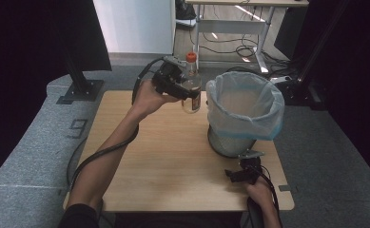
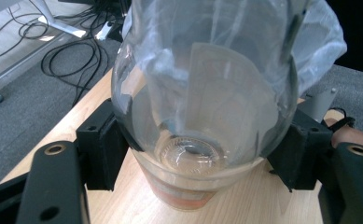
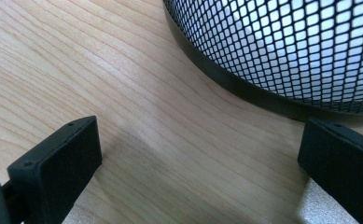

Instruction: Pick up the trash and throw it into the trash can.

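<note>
Left gripper view: black tongs [image 2: 198, 154] clamp rounded clear glass bottle [image 2: 202, 93].

Digit "9" on grey floor mat [image 1: 78, 127] left of table [image 1: 173, 166]; bottle [image 1: 192, 85] label unreadable

A light wooden table [image 1: 173, 156] carries a lined mesh wastebasket [image 1: 242, 111].

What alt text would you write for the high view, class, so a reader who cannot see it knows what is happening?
The left gripper holds a clear bottle with an orange cap above the wooden table, just left of a mesh bin lined with a plastic bag. The right gripper rests open on the table in front of the bin, holding nothing.
</note>
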Motion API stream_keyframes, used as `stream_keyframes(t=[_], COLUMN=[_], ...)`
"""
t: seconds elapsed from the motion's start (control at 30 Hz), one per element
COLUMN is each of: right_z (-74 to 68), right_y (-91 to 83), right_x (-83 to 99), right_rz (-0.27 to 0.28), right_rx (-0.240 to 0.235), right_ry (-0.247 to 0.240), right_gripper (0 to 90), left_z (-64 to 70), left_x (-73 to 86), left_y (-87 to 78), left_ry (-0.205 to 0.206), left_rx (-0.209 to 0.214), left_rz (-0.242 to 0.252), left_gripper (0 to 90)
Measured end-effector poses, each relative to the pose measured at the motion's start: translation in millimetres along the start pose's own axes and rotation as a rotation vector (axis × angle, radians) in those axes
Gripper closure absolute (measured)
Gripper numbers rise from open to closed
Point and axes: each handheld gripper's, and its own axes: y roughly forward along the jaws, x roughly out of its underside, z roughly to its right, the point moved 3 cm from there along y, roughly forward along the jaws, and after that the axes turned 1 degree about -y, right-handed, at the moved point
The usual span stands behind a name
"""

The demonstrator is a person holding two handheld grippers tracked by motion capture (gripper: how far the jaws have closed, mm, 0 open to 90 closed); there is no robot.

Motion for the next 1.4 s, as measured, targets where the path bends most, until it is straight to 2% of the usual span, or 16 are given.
stream_keyframes(t=[0.33, 0.77, 1.1, 1.4], right_z=[-0.6, -0.7, -1.1, -1.7], right_y=[0.1, 0.1, 0.1, 0.0], right_x=[0.0, -0.1, -0.1, -0.1], right_rz=[0.001, 0.001, 0.001, 0.0], right_rx=[-0.003, -0.004, -0.007, -0.011], right_ry=[-0.001, -0.002, -0.006, -0.008], right_gripper=[0.0, 0.0, 0.0, 0.0], left_z=[-1.0, 5.8, 11.4, 17.3], left_x=[-29.1, -68.0, -81.4, -81.7], left_y=[1.3, 8.1, 34.8, 63.5], left_ry=[-0.001, 0.005, 0.005, 0.01], left_rx=[-0.01, -0.01, -0.009, -0.003], left_rz=[0.005, 0.026, 0.037, 0.03], left_gripper=[28.2, 28.2, 28.2, 28.2])
